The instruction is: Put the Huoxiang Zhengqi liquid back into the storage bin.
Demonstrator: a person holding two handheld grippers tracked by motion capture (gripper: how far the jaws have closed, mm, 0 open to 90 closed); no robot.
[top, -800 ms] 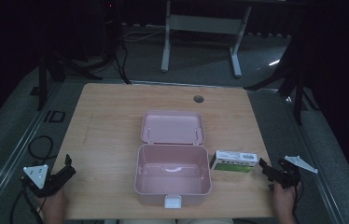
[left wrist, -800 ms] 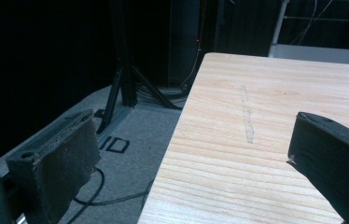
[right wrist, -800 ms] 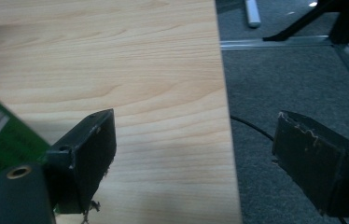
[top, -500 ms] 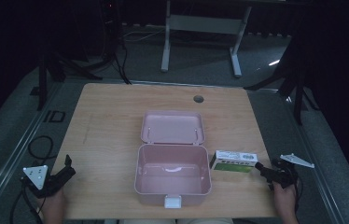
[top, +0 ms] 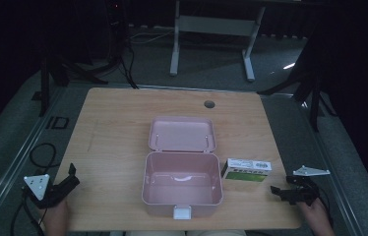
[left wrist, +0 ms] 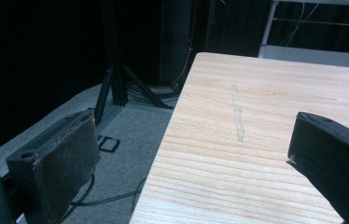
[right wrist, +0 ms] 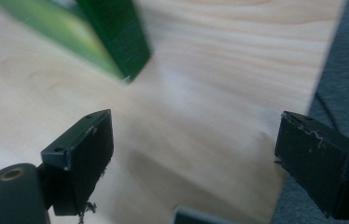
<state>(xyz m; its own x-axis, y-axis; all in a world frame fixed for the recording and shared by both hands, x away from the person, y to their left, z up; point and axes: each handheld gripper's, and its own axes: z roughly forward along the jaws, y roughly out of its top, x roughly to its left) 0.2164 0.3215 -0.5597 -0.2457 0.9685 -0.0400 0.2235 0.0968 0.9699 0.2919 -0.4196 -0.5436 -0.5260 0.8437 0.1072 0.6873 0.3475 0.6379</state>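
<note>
High view: right tongs (top: 281, 191) closer to green box (top: 247, 170).

**Room & Background**

Light wood table (top: 118, 132) w/ round grommet hole (top: 209, 104) near far edge. Grey carpeted floor (top: 15, 142). Beyond: white-framed desk (top: 211, 29), black stands (top: 59, 73), loose cables (top: 42, 155). Surroundings dark; light falls mainly on the tabletop.
</note>
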